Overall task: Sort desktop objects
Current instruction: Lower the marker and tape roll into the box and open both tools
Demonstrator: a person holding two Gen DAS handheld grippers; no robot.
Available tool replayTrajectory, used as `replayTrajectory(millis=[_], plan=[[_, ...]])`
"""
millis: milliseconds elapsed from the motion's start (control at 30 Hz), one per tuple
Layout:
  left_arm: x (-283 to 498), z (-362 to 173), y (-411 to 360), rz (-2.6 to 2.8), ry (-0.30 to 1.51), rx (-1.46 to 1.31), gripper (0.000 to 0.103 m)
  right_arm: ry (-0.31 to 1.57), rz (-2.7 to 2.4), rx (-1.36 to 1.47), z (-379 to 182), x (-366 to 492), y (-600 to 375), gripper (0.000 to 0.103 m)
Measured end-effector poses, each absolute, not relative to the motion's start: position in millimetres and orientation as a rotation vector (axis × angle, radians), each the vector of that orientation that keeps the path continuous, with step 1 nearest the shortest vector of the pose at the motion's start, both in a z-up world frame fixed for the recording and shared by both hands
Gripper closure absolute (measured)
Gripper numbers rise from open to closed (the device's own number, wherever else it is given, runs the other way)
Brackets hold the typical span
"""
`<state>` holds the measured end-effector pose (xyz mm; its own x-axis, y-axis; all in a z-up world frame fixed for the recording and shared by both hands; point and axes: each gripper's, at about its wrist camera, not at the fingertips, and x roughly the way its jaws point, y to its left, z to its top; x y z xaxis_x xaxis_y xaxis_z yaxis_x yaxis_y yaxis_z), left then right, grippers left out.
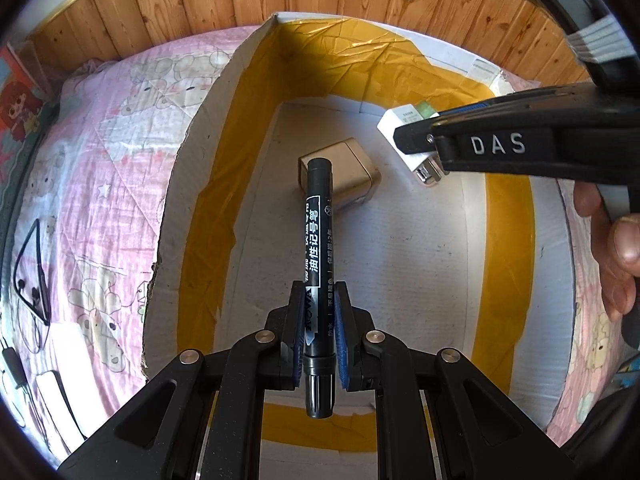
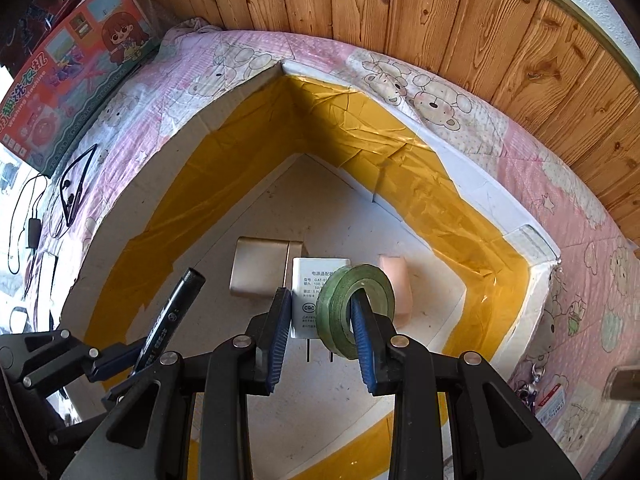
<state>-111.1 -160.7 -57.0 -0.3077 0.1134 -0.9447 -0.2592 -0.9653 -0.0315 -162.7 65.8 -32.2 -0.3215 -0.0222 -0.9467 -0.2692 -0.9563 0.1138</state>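
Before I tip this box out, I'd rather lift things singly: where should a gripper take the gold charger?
Probably from straight above, pinching two opposite side edges: the gold charger lies flat, broad face up, on the floor of the box, whose walls block a sideways approach.

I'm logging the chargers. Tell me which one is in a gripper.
The white charger, clamped in the right gripper with its prongs toward the camera. The gold charger lies free on the box floor.
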Motion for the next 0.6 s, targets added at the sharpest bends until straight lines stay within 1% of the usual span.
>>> replayTrajectory(millis=[333,600], plan=[[-109,-68,-151,2.283,0.247,-1.717,0.090,0.406,2.330,-1.772,-52,-187,85,0.071],[-113,-73,-150,2.252,0.247,-1.750,0.089,0.419,2.289,-1.809,-66,-202,92,0.071]])
